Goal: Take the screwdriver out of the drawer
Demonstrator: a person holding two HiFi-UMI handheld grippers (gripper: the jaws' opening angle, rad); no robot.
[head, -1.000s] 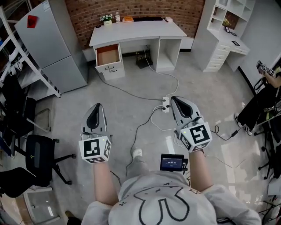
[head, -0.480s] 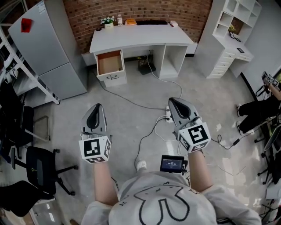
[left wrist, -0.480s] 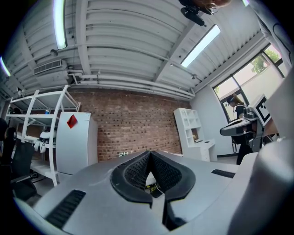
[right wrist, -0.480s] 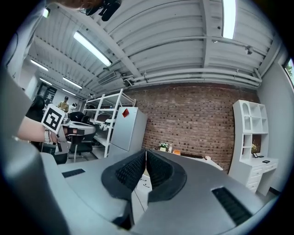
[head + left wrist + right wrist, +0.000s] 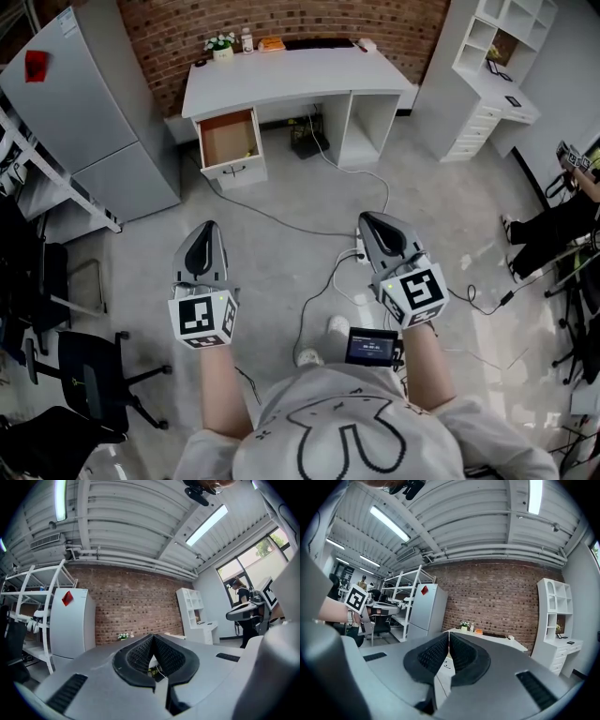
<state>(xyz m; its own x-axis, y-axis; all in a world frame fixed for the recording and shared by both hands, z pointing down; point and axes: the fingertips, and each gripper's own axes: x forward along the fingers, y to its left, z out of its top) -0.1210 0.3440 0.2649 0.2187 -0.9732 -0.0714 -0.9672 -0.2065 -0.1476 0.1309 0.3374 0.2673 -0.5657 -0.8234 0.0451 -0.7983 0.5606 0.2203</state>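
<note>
A white desk stands against the brick wall at the far end of the room. Its top left drawer is pulled open and shows a brown inside; no screwdriver can be made out at this distance. My left gripper and right gripper are held level over the grey floor, well short of the desk, both pointing toward it. Both are shut with nothing between the jaws. The left gripper and right gripper each show their ribbed pads pressed together in their own views.
A grey fridge stands left of the desk and a white shelf unit to its right. A power strip with cables lies on the floor ahead. A black office chair is at the left, a seated person at the right.
The desk and open drawer have come nearer and grown in the head view as the person walked toward them. Both grippers stayed shut and kept their pose.
</note>
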